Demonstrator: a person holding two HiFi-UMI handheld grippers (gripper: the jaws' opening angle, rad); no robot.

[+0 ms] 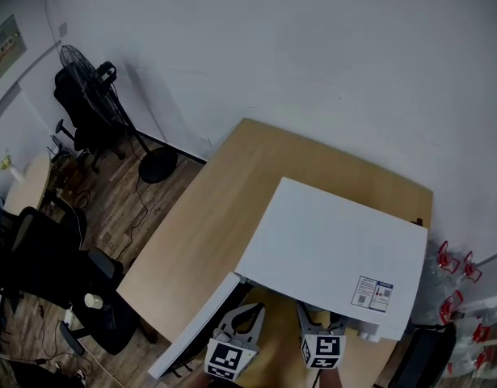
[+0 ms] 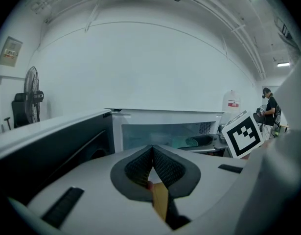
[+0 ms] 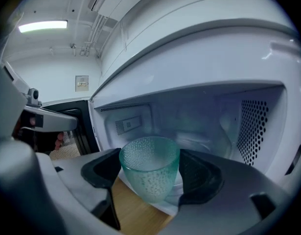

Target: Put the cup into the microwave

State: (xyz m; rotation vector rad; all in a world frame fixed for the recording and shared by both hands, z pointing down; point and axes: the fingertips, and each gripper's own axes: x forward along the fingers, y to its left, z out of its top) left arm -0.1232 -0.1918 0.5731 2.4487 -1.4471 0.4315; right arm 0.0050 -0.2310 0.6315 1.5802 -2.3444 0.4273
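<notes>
The right tool (image 3: 151, 166) has its jaws apart by the cup's width and clamped on either side of the cup (image 3: 149, 177), a pale green, dimpled, see-through tumbler held upright. The cup sits at the mouth of the microwave (image 1: 329, 249), right in front of the open cavity (image 3: 189, 116). A strip of the wooden bench (image 3: 135, 212) shows beneath it. Whether its base has crossed the microwave's sill cannot be told.

The left tool (image 2: 152, 161) is closed, its ribbed pads (image 2: 140, 168) pressed together with nothing between them. In the head view it (image 1: 237, 327) sits just in front of the microwave, beside the right tool (image 1: 319, 323) and next to the door (image 1: 195, 323), which stands swung out from the microwave's left side. The microwave itself stands on the bench (image 1: 224, 208).
</notes>
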